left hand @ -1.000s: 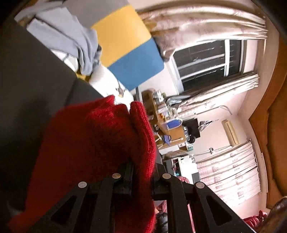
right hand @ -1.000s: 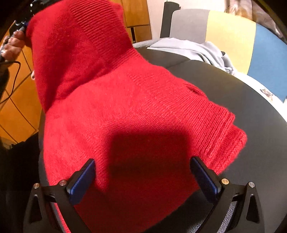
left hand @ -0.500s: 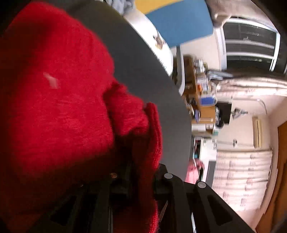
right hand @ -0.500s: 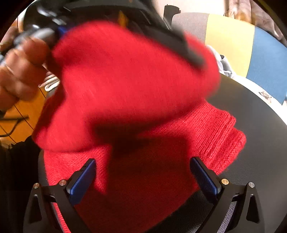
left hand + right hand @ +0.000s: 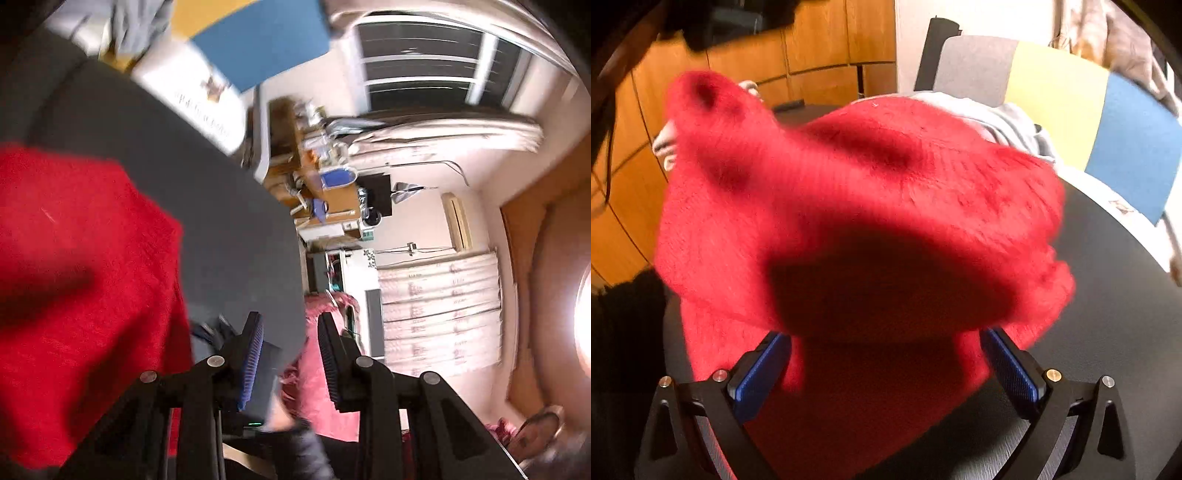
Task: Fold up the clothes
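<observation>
Table [image 5: 1126, 314] first: it is big, round and dark, and it holds up everything else. On it lies the red sweater [image 5: 857, 206], a fluffy knit with one part flopped over the rest, blurry in the right wrist view. Behind the sweater sits a chair [image 5: 1071, 110] with grey, yellow and blue panels, and a grey cloth [image 5: 1008, 118] lies near it. The right gripper [image 5: 886, 365] has its jaws wide apart just over the sweater, and they are not squeezing it. The left gripper [image 5: 290, 354] has just been opening its jaws; nothing is between them now, and the sweater lies beside it.
</observation>
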The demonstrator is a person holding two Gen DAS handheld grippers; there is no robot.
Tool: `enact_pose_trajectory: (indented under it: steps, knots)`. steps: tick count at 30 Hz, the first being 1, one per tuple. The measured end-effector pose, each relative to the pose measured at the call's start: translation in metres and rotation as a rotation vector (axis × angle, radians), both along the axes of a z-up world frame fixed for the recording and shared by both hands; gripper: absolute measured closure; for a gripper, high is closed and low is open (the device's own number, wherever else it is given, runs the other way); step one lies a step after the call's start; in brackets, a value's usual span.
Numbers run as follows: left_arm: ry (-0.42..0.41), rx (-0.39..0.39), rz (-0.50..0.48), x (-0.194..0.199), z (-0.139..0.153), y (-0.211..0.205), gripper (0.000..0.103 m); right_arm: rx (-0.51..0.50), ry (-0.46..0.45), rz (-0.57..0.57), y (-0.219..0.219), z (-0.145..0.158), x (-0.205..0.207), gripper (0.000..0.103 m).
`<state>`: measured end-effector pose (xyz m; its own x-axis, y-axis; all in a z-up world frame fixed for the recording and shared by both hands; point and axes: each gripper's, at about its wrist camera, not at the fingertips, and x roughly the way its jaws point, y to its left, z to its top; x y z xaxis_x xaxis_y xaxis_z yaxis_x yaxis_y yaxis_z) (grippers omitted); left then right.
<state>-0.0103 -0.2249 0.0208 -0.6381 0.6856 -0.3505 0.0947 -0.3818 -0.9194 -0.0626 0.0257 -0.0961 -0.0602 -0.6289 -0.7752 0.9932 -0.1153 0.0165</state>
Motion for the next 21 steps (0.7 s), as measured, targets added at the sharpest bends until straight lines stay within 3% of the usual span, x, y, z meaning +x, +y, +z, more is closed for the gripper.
enact_pose_trajectory:
  steps: [2, 5, 9, 12, 15, 18, 20, 21]
  knots:
    - [0.021, -0.095, 0.055, 0.021, 0.001, -0.026, 0.073, 0.029, -0.015, -0.021, 0.016, 0.005, 0.005, 0.000]
    - [-0.026, -0.236, 0.147, 0.059, -0.021, -0.060, 0.072, 0.046, -0.056, -0.034, 0.049, 0.018, 0.016, 0.000]
    - [-0.073, -0.396, 0.228, 0.108, -0.058, -0.079, 0.072, 0.018, -0.201, 0.012, 0.077, 0.040, 0.030, 0.000]
    - [-0.046, -0.405, 0.203, 0.128, -0.082, -0.069, 0.072, -0.031, -0.313, 0.088, 0.075, 0.046, 0.043, 0.000]
    - [-0.002, -0.393, 0.162, 0.129, -0.095, -0.052, 0.072, -0.066, -0.350, 0.136, 0.054, 0.048, 0.054, 0.000]
    - [0.048, -0.424, 0.119, 0.121, -0.097, -0.034, 0.072, -0.062, -0.526, 0.162, 0.023, 0.026, 0.047, 0.000]
    - [0.078, -0.491, 0.080, 0.112, -0.096, -0.017, 0.072, 0.009, -0.715, 0.150, 0.000, 0.004, 0.041, 0.000]
    - [0.074, -0.530, 0.049, 0.109, -0.100, -0.010, 0.072, 0.034, -0.768, 0.175, -0.003, 0.000, 0.047, 0.000]
